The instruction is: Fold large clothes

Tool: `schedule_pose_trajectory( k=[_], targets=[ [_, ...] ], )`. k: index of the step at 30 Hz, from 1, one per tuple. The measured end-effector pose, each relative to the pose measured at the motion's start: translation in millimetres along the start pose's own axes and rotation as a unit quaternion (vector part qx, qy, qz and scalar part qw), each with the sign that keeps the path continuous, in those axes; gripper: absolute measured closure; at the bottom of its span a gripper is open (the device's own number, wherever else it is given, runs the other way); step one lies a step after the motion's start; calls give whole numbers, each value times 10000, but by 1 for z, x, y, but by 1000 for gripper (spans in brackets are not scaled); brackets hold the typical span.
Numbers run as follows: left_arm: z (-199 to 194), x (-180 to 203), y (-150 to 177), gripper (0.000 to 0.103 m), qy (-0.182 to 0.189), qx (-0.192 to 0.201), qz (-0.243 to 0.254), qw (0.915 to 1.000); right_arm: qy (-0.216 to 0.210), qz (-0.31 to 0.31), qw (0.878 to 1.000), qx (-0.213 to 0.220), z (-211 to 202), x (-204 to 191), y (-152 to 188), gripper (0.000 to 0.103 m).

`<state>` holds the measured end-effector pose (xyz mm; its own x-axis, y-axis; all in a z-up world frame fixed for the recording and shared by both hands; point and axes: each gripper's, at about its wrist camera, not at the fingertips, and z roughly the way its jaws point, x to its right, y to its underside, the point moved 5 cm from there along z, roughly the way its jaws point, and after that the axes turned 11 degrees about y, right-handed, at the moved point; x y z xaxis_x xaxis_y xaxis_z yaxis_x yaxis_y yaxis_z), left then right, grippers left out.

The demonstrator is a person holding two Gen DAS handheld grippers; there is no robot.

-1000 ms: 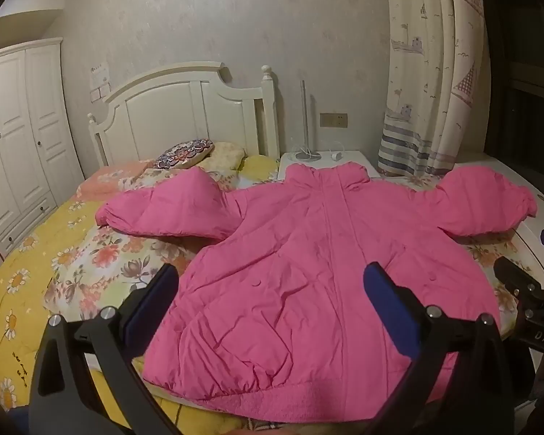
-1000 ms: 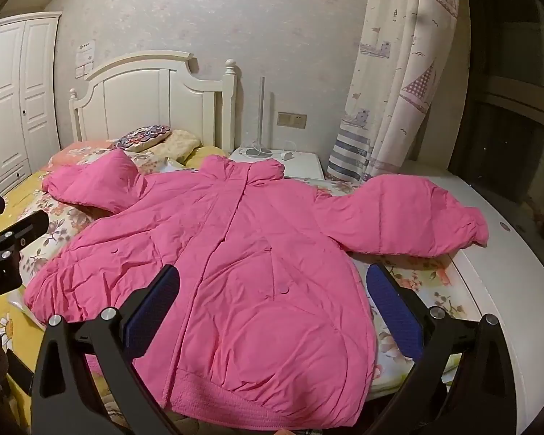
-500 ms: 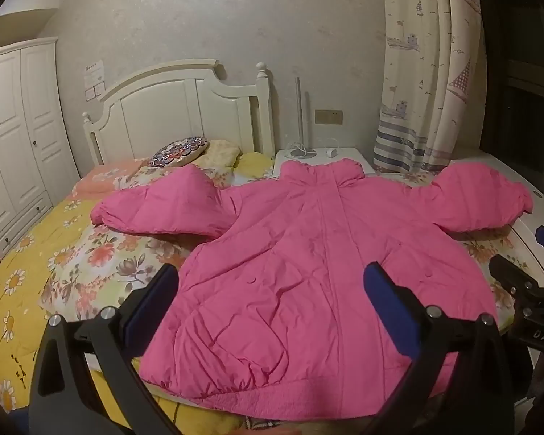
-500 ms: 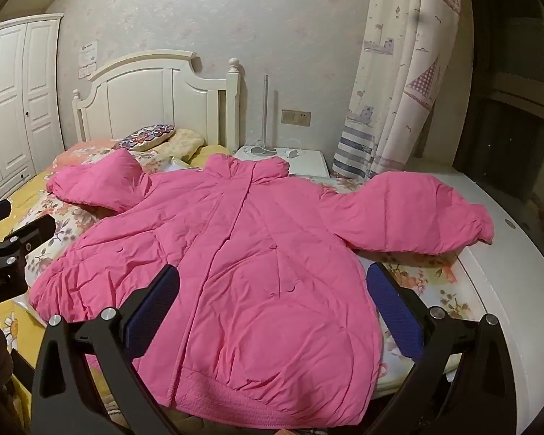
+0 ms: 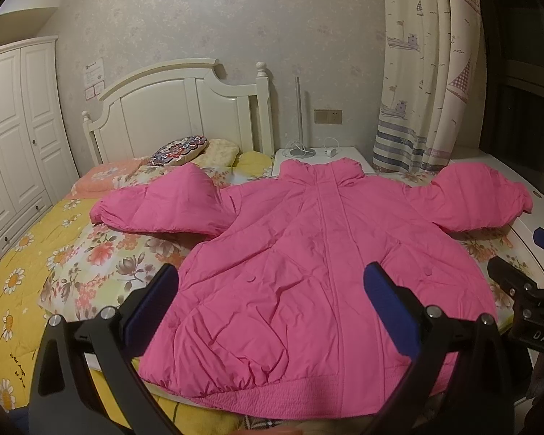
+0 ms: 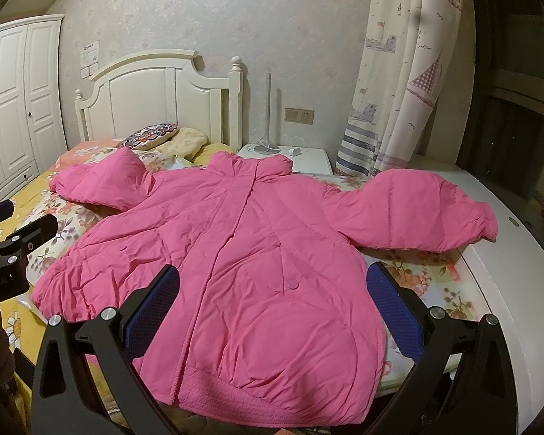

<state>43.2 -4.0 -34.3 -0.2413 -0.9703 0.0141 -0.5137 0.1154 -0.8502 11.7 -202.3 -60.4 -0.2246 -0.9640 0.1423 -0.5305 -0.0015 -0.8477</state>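
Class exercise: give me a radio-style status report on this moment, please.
Left gripper open, right gripper open, both above the hem, holding nothing. Pink jacket flat on the bed, sleeves out, unfolded. Nothing in the way.

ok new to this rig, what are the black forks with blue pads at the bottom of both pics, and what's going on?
No robot here: a person holds a two-finger gripper in each hand, each with a fisheye camera looking along its fingers. The forks are those grippers. One view shows the left gripper, with the right one at its edge; the other shows the right gripper. Both have their jaws wide apart and hold nothing. A pink puffer jacket lies front up on the floral bedspread, sleeves spread, unfolded. Behind: white headboard, nightstand, curtain.
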Motion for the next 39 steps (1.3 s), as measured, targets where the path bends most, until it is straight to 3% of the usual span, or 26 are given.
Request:
schedule_pose_trajectory(
  k=[39],
  targets=[
    [1,-1,1,2,8,-19,-11,10000,-94,12,9999,-73,4,-4,4,4]
  ],
)
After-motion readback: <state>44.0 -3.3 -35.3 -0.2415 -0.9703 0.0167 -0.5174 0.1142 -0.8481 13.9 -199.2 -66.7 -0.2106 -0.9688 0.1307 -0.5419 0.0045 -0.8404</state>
